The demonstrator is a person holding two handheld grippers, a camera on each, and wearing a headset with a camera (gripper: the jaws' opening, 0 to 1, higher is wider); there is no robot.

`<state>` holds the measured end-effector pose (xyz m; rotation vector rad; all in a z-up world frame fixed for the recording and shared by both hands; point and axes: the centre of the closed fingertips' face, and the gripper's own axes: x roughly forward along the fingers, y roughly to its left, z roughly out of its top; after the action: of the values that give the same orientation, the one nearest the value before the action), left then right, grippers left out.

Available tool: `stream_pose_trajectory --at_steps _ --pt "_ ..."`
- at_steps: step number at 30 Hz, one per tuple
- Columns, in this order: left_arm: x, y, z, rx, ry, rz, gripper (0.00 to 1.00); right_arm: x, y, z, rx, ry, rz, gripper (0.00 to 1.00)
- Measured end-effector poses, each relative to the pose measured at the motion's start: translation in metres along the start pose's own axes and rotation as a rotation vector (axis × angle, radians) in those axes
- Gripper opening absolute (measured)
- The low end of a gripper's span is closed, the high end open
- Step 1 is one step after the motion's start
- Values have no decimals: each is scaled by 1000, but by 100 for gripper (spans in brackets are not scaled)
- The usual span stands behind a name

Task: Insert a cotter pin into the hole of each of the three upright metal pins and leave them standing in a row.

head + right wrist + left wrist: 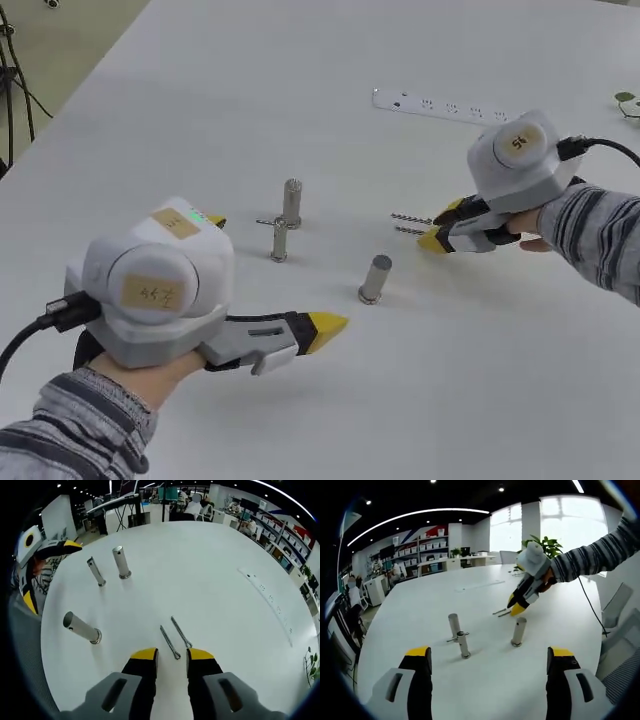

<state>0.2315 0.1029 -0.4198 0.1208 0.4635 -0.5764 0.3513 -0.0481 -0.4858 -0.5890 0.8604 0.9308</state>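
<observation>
Nearest: grey-and-white, yellow-tipped left gripper [270,272], jaws spread wide with nothing between them. It points at the pin group, which stands just ahead of its tips. Landmark is the cottered steel pin [279,240]: a short upright cylinder of bright metal on a small flanged foot. A thin wire cotter pin [264,222] goes through it near the top and sticks out sideways. The second bare steel pin [291,203] has the same shape, is upright, and stands just behind the landmark on the far side from the person, not touching it. The third bare steel pin [375,278] is upright, off to the landmark's right and a bit nearer the person, clearly apart. Two loose cotter pins [170,642] lie flat and side by side on the white table [200,100], well to the landmark's right, beyond the third pin. The matching right gripper [172,655] has its jaws parted by a narrow gap and grips nothing, with its tips just short of the loose pins' near ends. A long white power strip [440,105] lies far behind and right of the landmark.
</observation>
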Motion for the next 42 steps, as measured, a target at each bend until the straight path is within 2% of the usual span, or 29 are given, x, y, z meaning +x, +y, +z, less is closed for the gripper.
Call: stream_pose_trajectory --at_steps 2,7,11,17,20,25,31,37,42 --pt "0 0 -1 1 3 0 94 2 2 -2 -37 24 20 16" --pt "0 0 0 0 -1 -2 94 3 2 -3 -37 42 34 14" --pt "0 0 -1 0 6 -3 94 5 2 -3 -34 60 71 9" --pt "0 -1 -1 8 8 -9 92 7 1 -2 -55 97 85 8" --pt "-1 0 -1 32 13 1 91 7 1 -4 -70 105 89 6" --pt "-1 0 0 25 13 2 91 7 1 -4 -75 115 75 0" --pt "-2 2 -1 7 15 2 90 7 4 -4 -48 99 62 0" --pt "-2 3 -4 2 21 2 89 6 6 -4 26 44 47 0" --pt "-2 1 -5 -6 29 -6 85 -4 9 -6 22 17 26 0"
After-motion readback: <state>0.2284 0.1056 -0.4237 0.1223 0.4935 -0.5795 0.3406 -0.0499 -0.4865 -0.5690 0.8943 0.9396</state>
